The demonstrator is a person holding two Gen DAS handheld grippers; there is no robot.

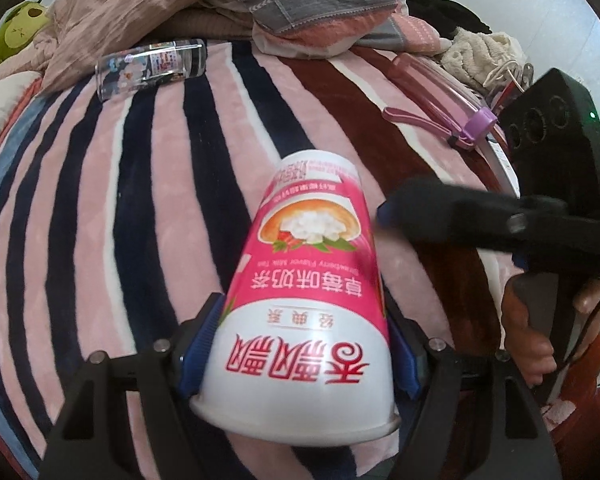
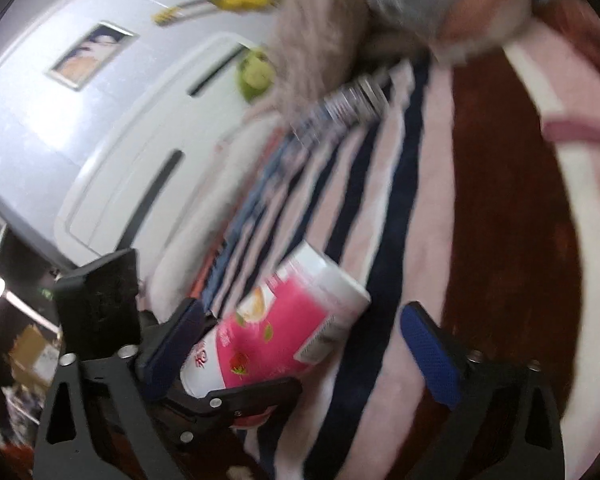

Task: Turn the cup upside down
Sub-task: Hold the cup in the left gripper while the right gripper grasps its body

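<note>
Left claw (image 1: 300, 344) clamped on pink-white cup (image 1: 308, 280), print inverted, rim near, above striped blanket (image 1: 100, 200). Right claw (image 2: 300, 344) spread wide. Glass bottle (image 1: 152, 68) lying far left.

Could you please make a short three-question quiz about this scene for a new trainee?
1. True or false: the left gripper is shut on the pink and white cup.
2. Which item lies on its side near the far edge of the striped blanket? A) a clear glass B) a spoon C) a plate
3. Fill in: the right gripper has its jaws ____ and holds nothing.

Key:
1. True; its blue pads press both sides of the cup near the wide rim.
2. A
3. open; the cup shows between the fingers but is gripped only by the left gripper.
</note>
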